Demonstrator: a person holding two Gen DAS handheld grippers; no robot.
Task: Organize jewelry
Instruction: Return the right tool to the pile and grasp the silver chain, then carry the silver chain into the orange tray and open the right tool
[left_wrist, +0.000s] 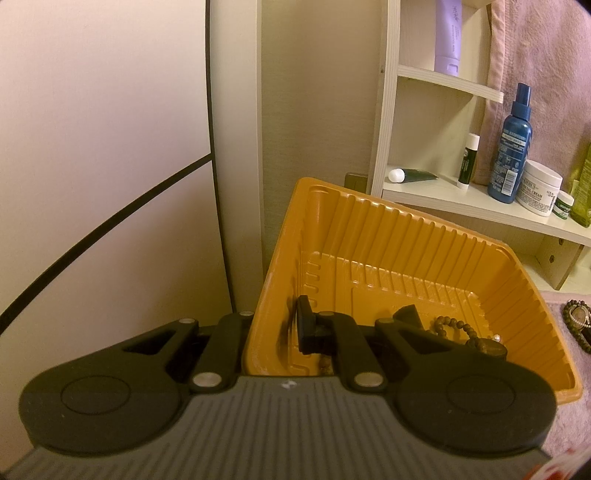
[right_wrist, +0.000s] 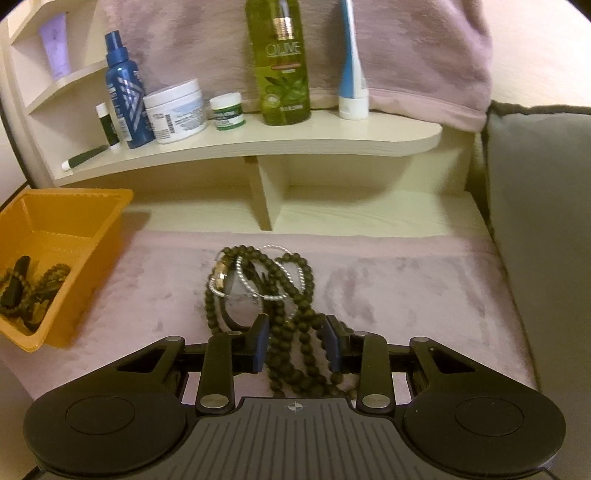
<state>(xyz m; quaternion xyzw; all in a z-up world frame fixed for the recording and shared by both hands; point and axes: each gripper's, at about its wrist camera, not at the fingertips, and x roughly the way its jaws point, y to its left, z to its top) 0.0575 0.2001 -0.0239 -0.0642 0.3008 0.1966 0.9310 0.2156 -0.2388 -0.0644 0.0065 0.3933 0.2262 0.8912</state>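
Note:
An orange plastic tray (left_wrist: 406, 236) stands at the left on the pink cloth. My left gripper (left_wrist: 280, 325) is shut on its near left wall, one finger inside and the other hidden outside. Brown bead bracelets (left_wrist: 454, 326) and a dark piece (left_wrist: 406, 314) lie in the tray (right_wrist: 92, 236). A tangle of dark bead strands (right_wrist: 303, 332), a silver chain (right_wrist: 273, 295) and a watch (right_wrist: 221, 273) lies mid-cloth. My right gripper (right_wrist: 297, 345) is shut on the near bead strands, both pads touching them.
A cream shelf (right_wrist: 295, 144) behind the cloth holds a blue spray bottle (right_wrist: 123, 92), a white jar (right_wrist: 175, 110), a green bottle (right_wrist: 280, 62) and small tubes. A grey cushion (right_wrist: 546, 221) borders the right side. A pink towel (right_wrist: 406, 55) hangs at the back.

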